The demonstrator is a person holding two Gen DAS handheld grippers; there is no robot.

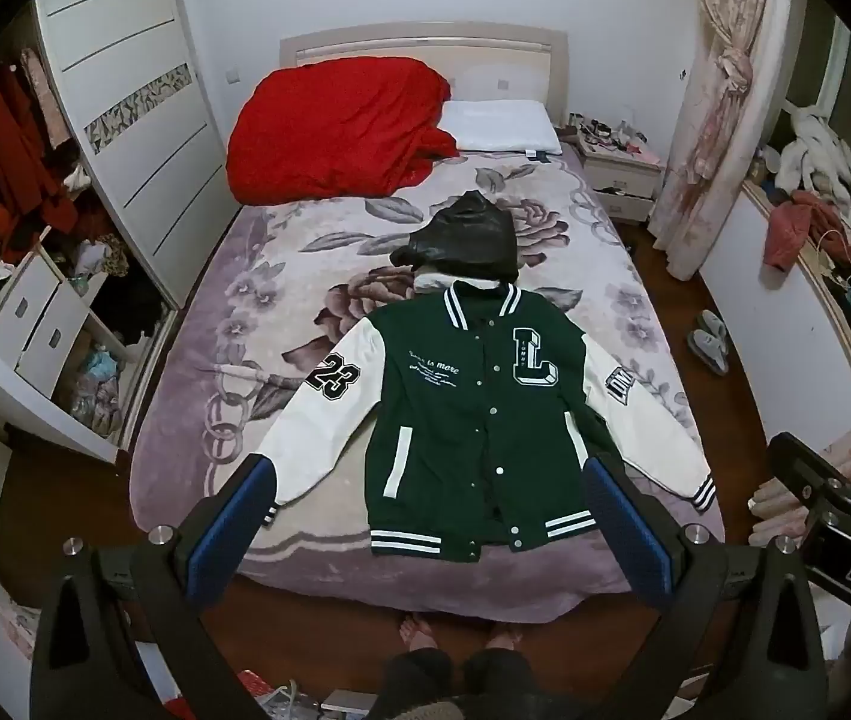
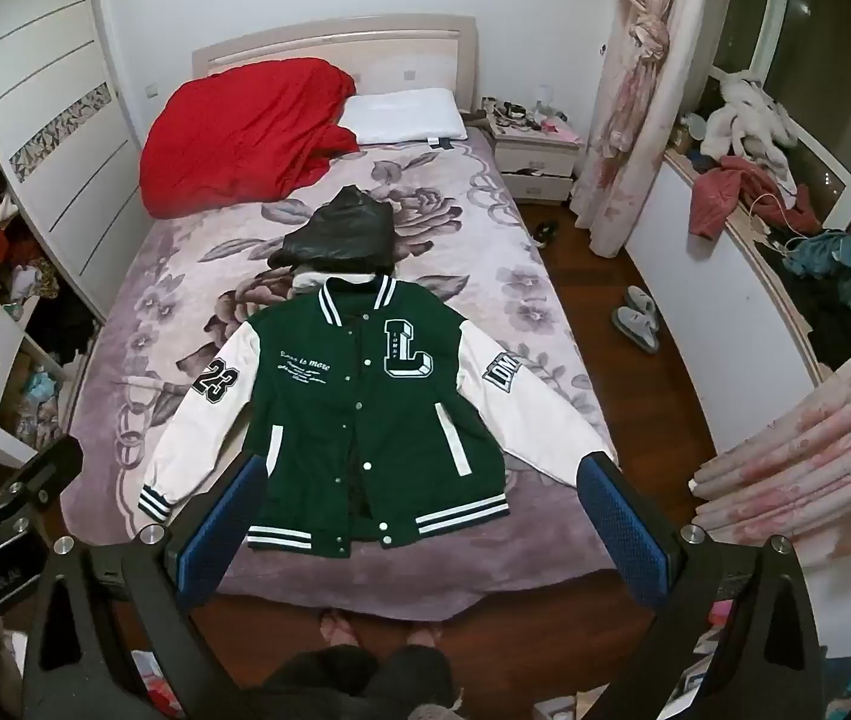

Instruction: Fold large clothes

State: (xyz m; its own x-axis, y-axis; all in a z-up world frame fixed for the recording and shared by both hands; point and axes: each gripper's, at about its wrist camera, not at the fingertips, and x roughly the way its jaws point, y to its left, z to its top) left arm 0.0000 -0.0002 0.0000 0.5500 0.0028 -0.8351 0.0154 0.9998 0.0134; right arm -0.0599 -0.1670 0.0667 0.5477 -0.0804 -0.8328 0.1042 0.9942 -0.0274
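A: Two hand-held grippers hang above the foot of a bed, both aimed steeply downward. The left hand-held gripper (image 1: 425,516) has its blue-padded fingers spread as wide as they go, with nothing between them. The right hand-held gripper (image 2: 425,510) is spread the same way, also empty.

B: Where is the garment?

A: A dark green varsity jacket with white sleeves and striped cuffs (image 1: 479,414) lies face up and snapped shut at centre frame, on a mauve floral blanket covering the bed (image 1: 197,324). Its sleeves angle outward toward the lower left and lower right. Its hem is at the near edge, its collar farther up the frame.

B: Anything touching it?

A: A black hooded garment (image 1: 464,234) sits just above the collar; whether it touches is unclear. A red quilt (image 1: 335,126) and a white pillow (image 1: 500,126) lie well apart, in the upper part of the frame.

B: How should the first fold go?

A: Probably each gripper should pinch one cuff, then carry the sleeve across the chest, keeping the fabric flat. Pinching only one layer could drag the whole jacket off the near edge.
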